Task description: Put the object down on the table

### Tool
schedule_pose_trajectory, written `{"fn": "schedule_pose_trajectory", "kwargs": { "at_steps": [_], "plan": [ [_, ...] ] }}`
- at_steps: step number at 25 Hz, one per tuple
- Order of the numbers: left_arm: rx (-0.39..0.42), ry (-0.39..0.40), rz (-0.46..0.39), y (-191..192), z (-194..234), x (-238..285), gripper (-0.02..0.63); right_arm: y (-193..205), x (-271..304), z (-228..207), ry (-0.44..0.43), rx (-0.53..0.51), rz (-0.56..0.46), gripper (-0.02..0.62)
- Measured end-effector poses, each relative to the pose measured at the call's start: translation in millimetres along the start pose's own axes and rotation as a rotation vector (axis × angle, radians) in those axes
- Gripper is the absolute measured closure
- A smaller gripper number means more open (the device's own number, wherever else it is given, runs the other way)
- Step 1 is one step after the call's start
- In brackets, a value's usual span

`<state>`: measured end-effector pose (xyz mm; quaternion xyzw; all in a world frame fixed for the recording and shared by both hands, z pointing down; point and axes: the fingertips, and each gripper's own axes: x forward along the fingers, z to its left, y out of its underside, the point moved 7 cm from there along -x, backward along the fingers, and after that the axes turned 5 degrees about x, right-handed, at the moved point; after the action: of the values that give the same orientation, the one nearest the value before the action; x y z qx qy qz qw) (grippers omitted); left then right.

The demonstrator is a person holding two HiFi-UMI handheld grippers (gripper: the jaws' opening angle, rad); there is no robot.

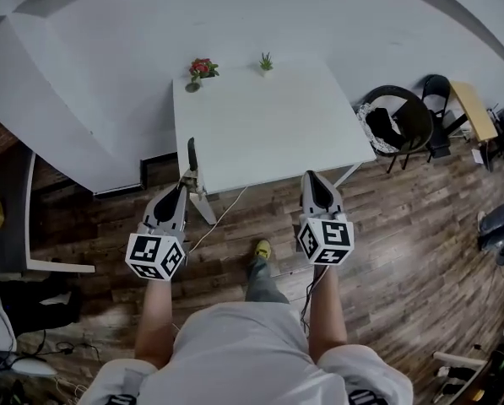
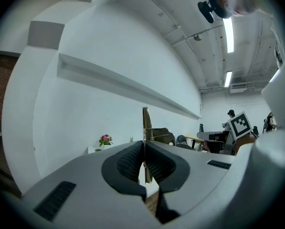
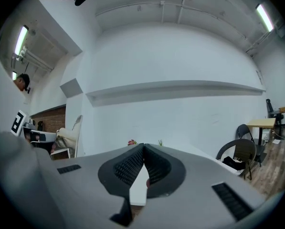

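Note:
My left gripper [image 1: 188, 182] is shut on a thin flat tool [image 1: 192, 153]; its dark end sticks up past the jaws and a pale end slants down below them. In the left gripper view the tool [image 2: 145, 123] stands upright as a narrow strip, clamped between the pads of the left gripper [image 2: 143, 149]. It hangs just in front of the near edge of the white table [image 1: 268, 125], over the wooden floor. My right gripper [image 1: 312, 177] is level beside it at the same table edge, and in the right gripper view its [image 3: 143, 150] pads meet with nothing between them.
A pot of red flowers [image 1: 203, 68] and a small green plant [image 1: 266, 62] stand at the table's far edge by the white wall. Dark chairs [image 1: 399, 125] and a small desk [image 1: 474, 108] are to the right. A cable [image 1: 218, 222] runs across the floor under the table.

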<state>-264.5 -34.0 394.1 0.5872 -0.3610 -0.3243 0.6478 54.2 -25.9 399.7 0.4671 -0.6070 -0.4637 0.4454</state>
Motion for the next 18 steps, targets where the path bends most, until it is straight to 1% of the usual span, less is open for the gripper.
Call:
{"fn": "schedule_pose_trajectory", "kwargs": {
  "at_steps": [5,10,18],
  "plan": [
    [0.01,-0.034,0.028,-4.9,8.0,67.3,0.583,-4.1,63.7,-41.4,-0.026,0.025,0.03,0.586],
    [0.021,-0.046,0.058,-9.9,12.4,133.5,0.583,-15.9,124.4,-77.0,-0.054,0.036,0.047,0.586],
    [0.025,-0.061,0.071,-10.4,16.4,215.9,0.583,-29.9,192.0,-119.9,-0.088,0.028,0.055,0.586]
  ]
}}
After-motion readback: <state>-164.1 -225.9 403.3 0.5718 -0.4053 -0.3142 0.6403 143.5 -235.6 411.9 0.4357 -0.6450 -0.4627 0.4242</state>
